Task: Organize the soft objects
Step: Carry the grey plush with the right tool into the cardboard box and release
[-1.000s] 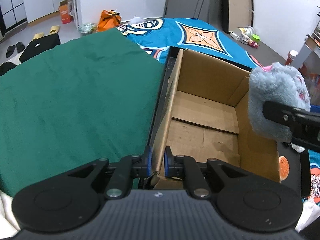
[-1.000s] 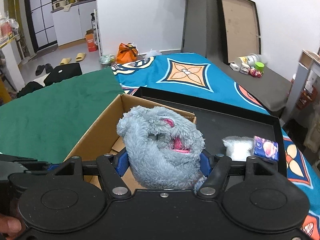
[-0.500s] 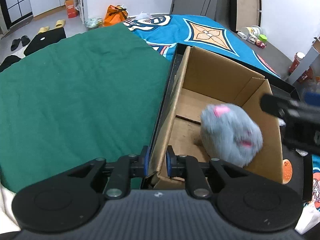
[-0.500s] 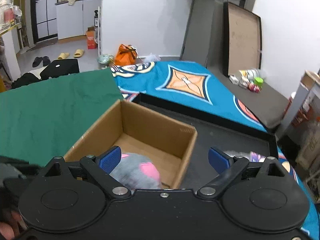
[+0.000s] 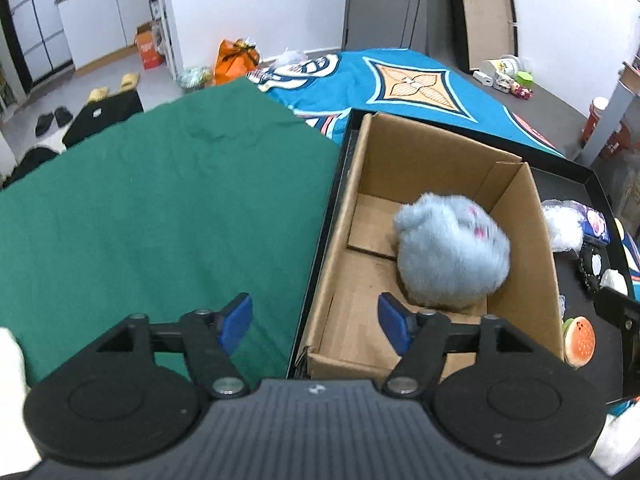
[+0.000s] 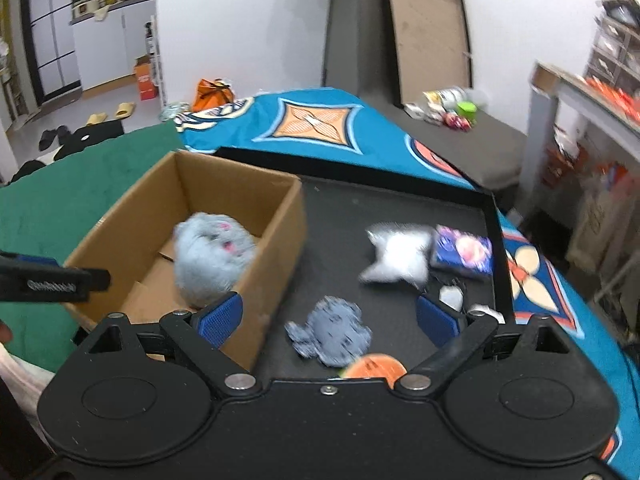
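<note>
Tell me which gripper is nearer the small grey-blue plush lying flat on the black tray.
Right. The right gripper hangs open directly over the small grey-blue plush. The left gripper, jaws opening, straddles the cardboard box wall, across the box from it.

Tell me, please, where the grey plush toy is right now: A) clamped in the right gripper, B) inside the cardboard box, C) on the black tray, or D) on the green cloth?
B: the grey plush toy lies on the floor of the cardboard box, clear of both grippers.
</note>
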Available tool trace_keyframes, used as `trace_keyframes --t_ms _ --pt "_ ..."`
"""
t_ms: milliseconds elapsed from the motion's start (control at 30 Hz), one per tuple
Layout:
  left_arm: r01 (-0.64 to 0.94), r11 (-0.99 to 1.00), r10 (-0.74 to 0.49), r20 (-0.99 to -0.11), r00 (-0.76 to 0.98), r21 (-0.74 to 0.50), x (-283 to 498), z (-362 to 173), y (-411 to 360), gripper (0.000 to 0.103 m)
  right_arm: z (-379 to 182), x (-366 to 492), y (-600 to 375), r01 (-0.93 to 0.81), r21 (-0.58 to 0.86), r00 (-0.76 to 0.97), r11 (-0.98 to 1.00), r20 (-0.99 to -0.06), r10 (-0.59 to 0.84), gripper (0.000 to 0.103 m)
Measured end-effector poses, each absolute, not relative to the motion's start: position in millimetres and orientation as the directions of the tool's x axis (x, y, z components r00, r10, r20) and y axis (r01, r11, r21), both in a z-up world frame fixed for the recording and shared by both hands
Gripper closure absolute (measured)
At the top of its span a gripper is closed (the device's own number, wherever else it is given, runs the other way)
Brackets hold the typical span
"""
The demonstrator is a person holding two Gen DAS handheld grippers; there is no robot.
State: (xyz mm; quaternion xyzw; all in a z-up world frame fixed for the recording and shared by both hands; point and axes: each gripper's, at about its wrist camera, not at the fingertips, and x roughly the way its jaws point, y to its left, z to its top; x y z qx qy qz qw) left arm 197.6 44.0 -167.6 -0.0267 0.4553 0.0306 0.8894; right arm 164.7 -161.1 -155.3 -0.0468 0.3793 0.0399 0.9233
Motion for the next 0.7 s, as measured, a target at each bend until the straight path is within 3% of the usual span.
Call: trace_keyframes --t_ms 167,700 --pt "-0.055 0.998 0.06 -0.804 0.591 0.034 197.1 -165.5 32.3 0.027 -173.3 158.0 -181.3 -0.066 0.014 0.684 0.998 -0.727 0.056 0.011" --pt "0.011 0.972 0.187 -0.801 0.569 0.234 202.5 -173.9 -8.3 0.023 -222.9 165.4 -221.9 0.018 0.161 0.609 0.987 -0.785 0.117 0.019"
